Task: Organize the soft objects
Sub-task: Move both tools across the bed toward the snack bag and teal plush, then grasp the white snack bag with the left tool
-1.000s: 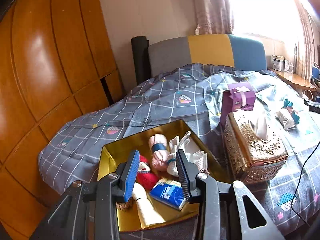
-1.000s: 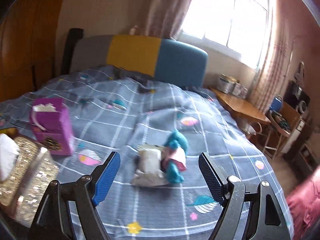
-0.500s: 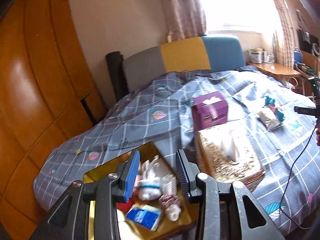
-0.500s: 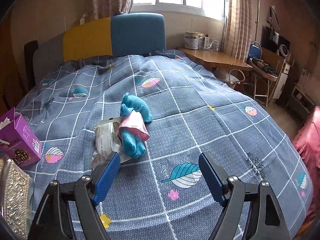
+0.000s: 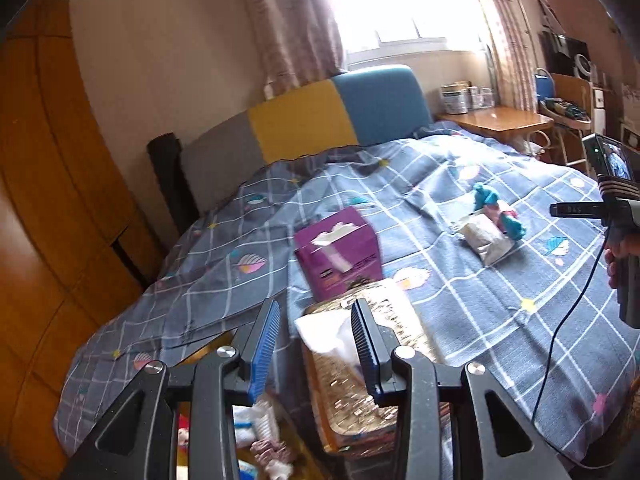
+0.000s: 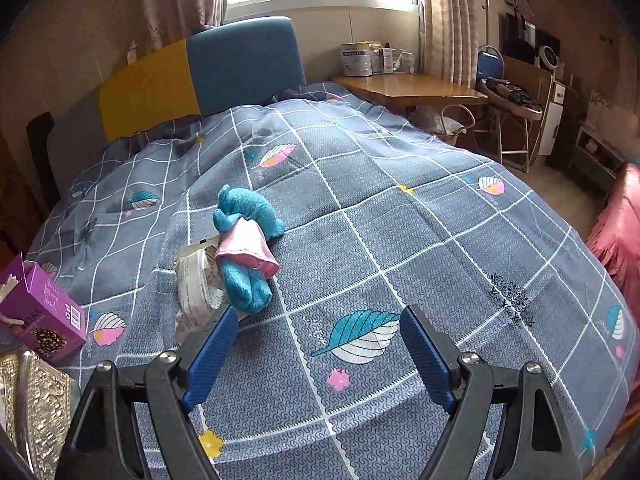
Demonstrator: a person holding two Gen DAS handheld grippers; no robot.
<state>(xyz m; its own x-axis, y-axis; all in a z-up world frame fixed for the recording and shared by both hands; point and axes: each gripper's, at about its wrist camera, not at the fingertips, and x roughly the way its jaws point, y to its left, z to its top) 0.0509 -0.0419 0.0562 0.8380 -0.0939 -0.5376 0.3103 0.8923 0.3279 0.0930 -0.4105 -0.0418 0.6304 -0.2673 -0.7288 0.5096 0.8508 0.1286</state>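
A teal plush toy in a pink dress (image 6: 245,246) lies on the grey checked bedspread, partly on a white crinkled packet (image 6: 197,286). Both also show in the left wrist view, the toy (image 5: 498,210) and the packet (image 5: 486,236) at the right. My right gripper (image 6: 316,354) is open and empty, just in front of and right of the toy. My left gripper (image 5: 316,350) is open and empty above a gold tissue box (image 5: 360,376). Below it a gold tray (image 5: 208,350) holds several small soft items (image 5: 256,428), mostly hidden by the gripper.
A purple carton (image 5: 340,256) stands on the bed behind the tissue box; it shows at the left edge of the right wrist view (image 6: 40,312). A wooden wardrobe (image 5: 48,200) is at the left. A wooden side table (image 6: 408,88) and chairs stand beyond the bed's right side.
The left gripper has lifted and swung right, from over the tray to over the tissue box. The right gripper has moved closer to the plush toy, which now lies just ahead on its left.
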